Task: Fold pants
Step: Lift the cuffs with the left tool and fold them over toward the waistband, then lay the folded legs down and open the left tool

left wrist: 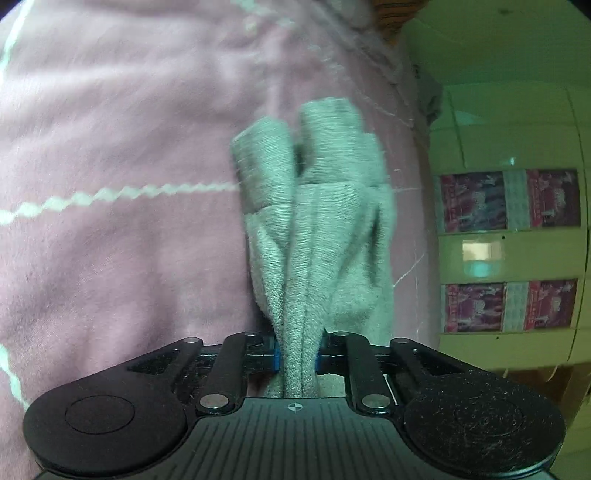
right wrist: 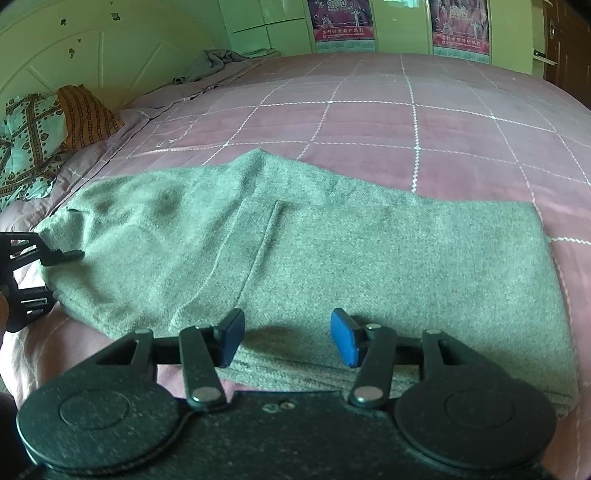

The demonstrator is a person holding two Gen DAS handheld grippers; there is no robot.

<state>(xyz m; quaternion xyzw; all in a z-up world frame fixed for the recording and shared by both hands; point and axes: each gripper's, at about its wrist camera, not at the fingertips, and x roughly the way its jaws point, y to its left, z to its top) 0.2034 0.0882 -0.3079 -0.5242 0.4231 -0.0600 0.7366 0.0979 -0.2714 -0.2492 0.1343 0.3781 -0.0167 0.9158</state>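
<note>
The grey knit pants (right wrist: 295, 251) lie folded lengthwise across the pink quilted bed (right wrist: 406, 122). My left gripper (left wrist: 298, 356) is shut on a bunched end of the pants (left wrist: 314, 221), with cuffs and folds hanging beyond the pads over the bedspread. In the right wrist view the left gripper (right wrist: 62, 254) shows at the far left edge, at the pants' left end. My right gripper (right wrist: 288, 341) is open and empty, its blue pads (right wrist: 345, 341) spread just above the near edge of the pants.
Patterned pillows (right wrist: 33, 140) lie at the left near the headboard. A crumpled grey cloth (right wrist: 218, 62) sits at the far corner of the bed. Green cabinets with posters (right wrist: 460, 26) stand behind the bed; they also show in the left wrist view (left wrist: 506, 251).
</note>
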